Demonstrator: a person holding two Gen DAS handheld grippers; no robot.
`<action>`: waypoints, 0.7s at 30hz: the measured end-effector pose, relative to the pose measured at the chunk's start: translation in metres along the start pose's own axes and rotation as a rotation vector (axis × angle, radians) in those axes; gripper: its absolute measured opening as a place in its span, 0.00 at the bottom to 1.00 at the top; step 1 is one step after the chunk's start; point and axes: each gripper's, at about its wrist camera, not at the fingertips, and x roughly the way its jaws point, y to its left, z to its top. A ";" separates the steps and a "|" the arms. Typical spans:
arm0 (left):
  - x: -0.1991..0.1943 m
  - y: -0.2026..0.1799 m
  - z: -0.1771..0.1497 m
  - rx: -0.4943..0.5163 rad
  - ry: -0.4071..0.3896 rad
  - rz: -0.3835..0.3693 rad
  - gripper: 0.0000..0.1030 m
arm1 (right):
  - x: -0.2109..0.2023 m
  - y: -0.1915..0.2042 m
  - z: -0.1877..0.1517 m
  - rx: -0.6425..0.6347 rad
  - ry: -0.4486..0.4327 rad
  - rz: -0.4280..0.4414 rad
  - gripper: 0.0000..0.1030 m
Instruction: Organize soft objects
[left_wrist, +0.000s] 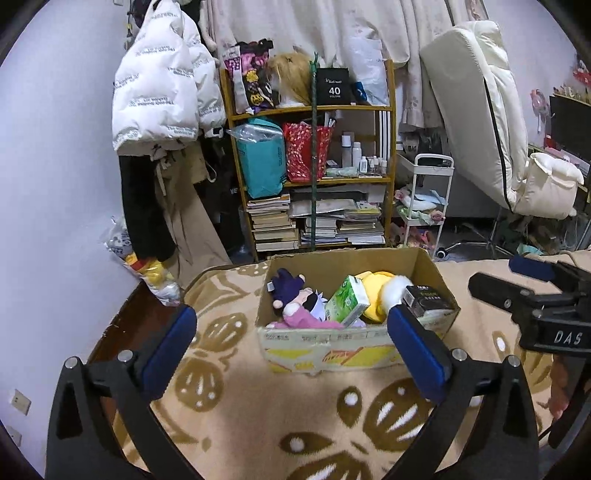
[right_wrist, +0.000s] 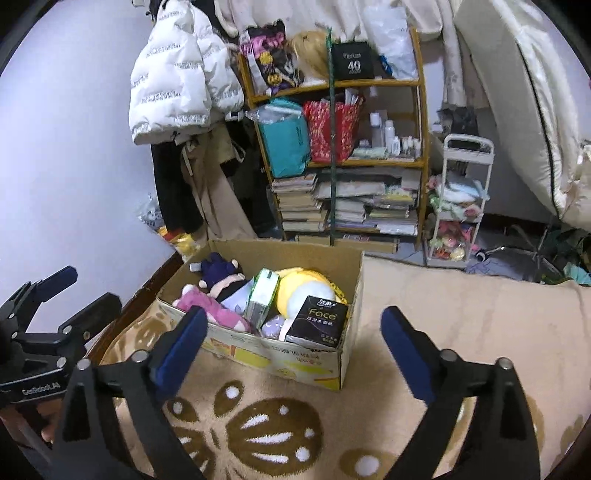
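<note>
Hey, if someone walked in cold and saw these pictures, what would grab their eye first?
Probably the open cardboard box on the patterned beige blanket, stuffed with a yellow plush, a pink plush and tissue packs. Both grippers, left and right, hang open before it.

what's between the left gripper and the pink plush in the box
Only the cardboard box's near wall. The left gripper is open and low before it; the pink plush lies just behind that wall, uncovered from above, so going over the rim looks clear.

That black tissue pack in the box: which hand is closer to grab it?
Probably the left gripper: open, with one finger beside the black tissue pack. The right gripper, also open, sits further back.
</note>
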 end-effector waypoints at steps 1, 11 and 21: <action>-0.006 0.001 -0.002 -0.005 0.001 0.008 0.99 | -0.006 0.001 0.000 -0.006 -0.006 -0.003 0.99; -0.073 0.016 -0.022 -0.028 -0.024 0.049 0.99 | -0.064 0.010 -0.010 -0.047 -0.051 -0.036 1.00; -0.129 0.019 -0.041 -0.025 -0.058 0.071 0.99 | -0.118 0.020 -0.024 -0.077 -0.149 -0.083 1.00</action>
